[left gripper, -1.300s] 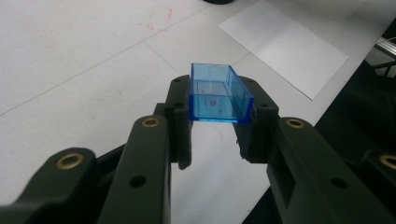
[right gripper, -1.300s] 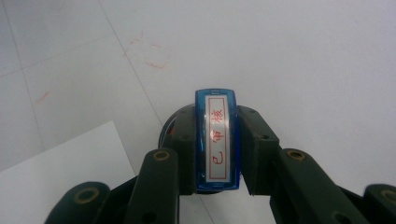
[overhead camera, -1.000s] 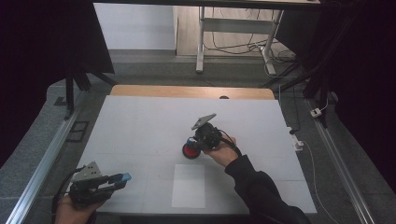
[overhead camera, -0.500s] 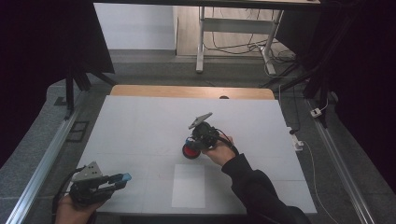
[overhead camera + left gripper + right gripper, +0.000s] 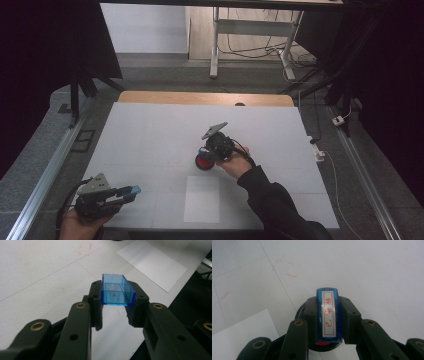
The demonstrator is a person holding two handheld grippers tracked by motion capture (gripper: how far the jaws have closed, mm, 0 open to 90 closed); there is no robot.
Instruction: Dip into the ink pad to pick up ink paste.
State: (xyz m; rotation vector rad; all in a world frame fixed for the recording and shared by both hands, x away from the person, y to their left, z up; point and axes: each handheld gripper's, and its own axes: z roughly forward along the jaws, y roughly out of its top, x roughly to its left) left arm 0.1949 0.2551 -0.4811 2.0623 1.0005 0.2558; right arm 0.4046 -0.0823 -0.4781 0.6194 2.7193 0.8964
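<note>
Altogether: one blue cap (image 5: 116,290), one stamp (image 5: 329,315), one paper sheet (image 5: 202,199), two grippers.

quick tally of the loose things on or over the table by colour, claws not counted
blue: 2 - cap, stamp
red and black: 1 - ink pad
white: 1 - paper
total: 4
</note>
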